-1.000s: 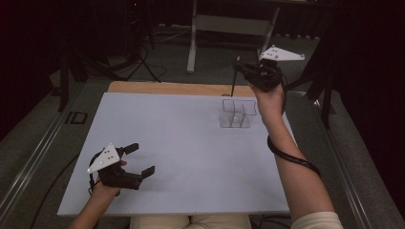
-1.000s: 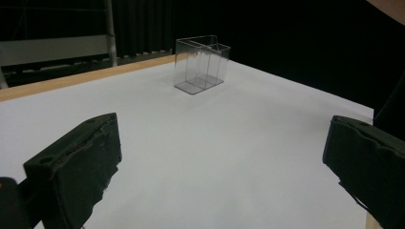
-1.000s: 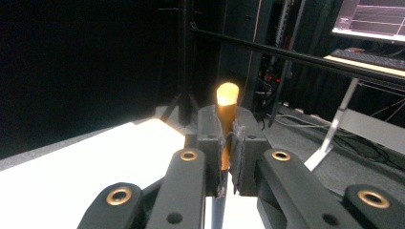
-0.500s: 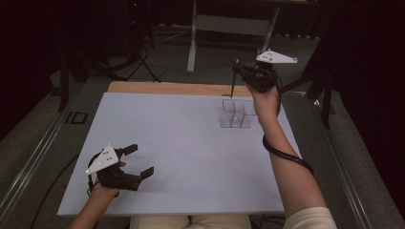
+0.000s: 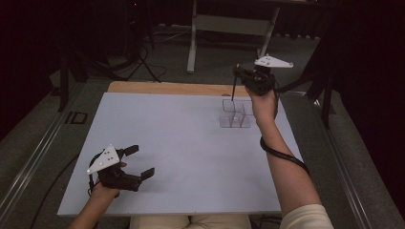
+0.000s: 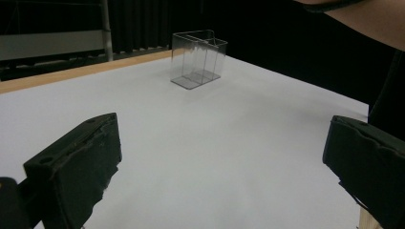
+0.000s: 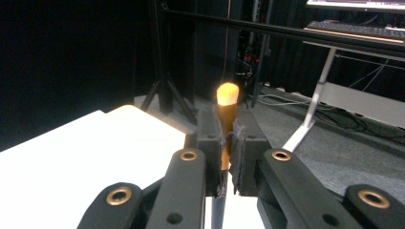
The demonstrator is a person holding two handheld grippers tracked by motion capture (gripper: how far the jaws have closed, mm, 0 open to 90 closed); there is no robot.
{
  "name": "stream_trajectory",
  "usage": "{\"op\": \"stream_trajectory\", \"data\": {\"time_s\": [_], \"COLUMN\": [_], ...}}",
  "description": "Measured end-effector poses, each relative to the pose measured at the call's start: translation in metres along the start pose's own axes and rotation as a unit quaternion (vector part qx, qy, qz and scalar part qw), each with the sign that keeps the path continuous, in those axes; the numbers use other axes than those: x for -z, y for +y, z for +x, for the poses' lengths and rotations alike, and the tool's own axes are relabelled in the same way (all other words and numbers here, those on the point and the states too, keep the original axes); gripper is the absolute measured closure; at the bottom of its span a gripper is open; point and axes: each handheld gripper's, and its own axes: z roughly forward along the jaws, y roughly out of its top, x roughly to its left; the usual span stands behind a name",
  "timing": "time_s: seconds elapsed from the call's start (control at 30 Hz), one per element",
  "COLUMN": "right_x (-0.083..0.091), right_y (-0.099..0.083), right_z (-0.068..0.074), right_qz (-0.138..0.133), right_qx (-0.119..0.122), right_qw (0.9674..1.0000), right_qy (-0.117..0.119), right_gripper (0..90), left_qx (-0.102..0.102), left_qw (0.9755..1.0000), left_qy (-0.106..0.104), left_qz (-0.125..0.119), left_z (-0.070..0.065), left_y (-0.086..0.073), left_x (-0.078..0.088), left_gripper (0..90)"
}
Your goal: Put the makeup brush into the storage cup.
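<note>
My white desk (image 5: 191,143) has a wooden strip (image 5: 167,88) along its far edge. Grey carpet (image 5: 157,57) lies beyond it, crossed by black cables (image 5: 143,59), with a pale metal frame (image 5: 229,24) and dark curtains behind.

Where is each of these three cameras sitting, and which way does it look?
High view: above the person's side, looking forward and down on the table; both forearms, left gripper, right gripper.
Left gripper view: on the left gripper, jaws apart, facing the clear box.
Right gripper view: on the right gripper, clamping a stick.
Shared: the white table.
</note>
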Motion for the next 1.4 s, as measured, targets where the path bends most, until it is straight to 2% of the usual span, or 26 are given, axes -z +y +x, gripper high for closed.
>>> {"op": "stream_trajectory", "data": {"time_s": [0.13, 0.4, 1.1, 1.13, 1.17, 1.27, 1.33, 1.4], "right_x": [-0.003, -0.012, -0.019, -0.019, -0.019, -0.022, -0.022, -0.020], "right_y": [-0.005, -0.017, -0.033, -0.034, -0.034, -0.033, -0.033, -0.033], "right_z": [-0.003, -0.003, -0.008, -0.008, -0.009, -0.010, -0.010, -0.012], "right_qz": [0.001, 0.017, 0.019, 0.015, 0.009, 0.017, 0.018, 0.012], "right_qx": [-0.008, -0.008, -0.013, -0.013, -0.016, -0.029, -0.034, -0.047], "right_qw": [1.0000, 0.9998, 0.9996, 0.9996, 0.9997, 0.9992, 0.9990, 0.9987], "right_qy": [0.001, -0.004, -0.016, -0.020, -0.018, -0.022, -0.024, -0.017], "right_gripper": [83.8, 83.8, 82.6, 73.6, 59.1, 35.9, 30.4, 23.8], "left_qx": [0.000, 0.003, 0.004, 0.004, 0.004, 0.007, 0.007, 0.005], "left_qw": [1.0000, 1.0000, 0.9999, 0.9999, 0.9999, 0.9999, 0.9999, 0.9999], "left_qy": [-0.003, -0.006, -0.010, -0.010, -0.010, -0.011, -0.012, -0.012], "left_qz": [0.001, 0.003, 0.006, 0.007, 0.007, 0.007, 0.006, 0.008], "left_z": [0.000, 0.000, 0.000, 0.000, 0.000, 0.001, 0.000, 0.000], "left_y": [0.000, -0.001, -0.001, -0.002, -0.002, -0.002, -0.002, -0.002], "left_x": [-0.001, -0.001, -0.002, -0.002, -0.002, -0.002, -0.002, -0.003], "left_gripper": [0.4, 0.4, 0.4, 0.4, 0.4, 0.4, 0.4, 0.4]}}
